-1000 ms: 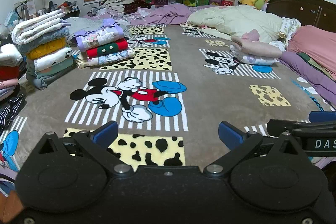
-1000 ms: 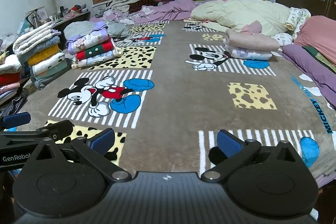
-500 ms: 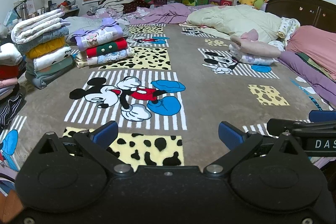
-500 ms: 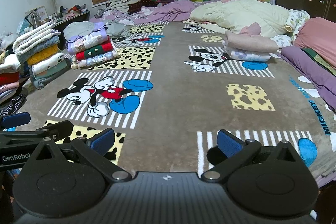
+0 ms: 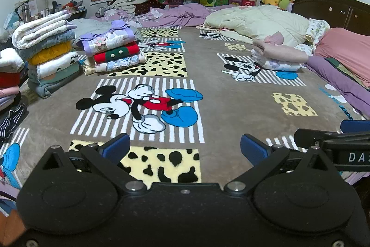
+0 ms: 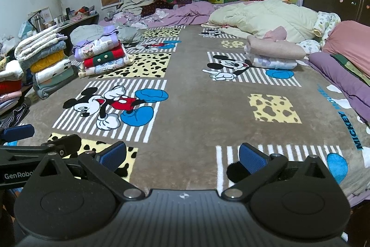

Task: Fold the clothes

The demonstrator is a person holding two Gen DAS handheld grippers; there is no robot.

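Here the left gripper (image 5: 183, 148) hovers with its blue-padded fingers spread wide and nothing between them, above the brown plush Mickey Mouse blanket (image 5: 222, 103). Just beside it on its right, the right gripper (image 6: 182, 155) is likewise spread wide and empty-handed. Ahead and to the left of both sits a stack of folded clothes topped by a lilac flowered garment (image 5: 111, 50), with a taller pile of folded knitwear (image 5: 49, 52) further left. Ahead to the right lies a folded pink-and-white bundle (image 6: 274, 53).

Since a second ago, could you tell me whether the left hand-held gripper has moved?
No: the left hand-held gripper sits unchanged against the Mickey print.
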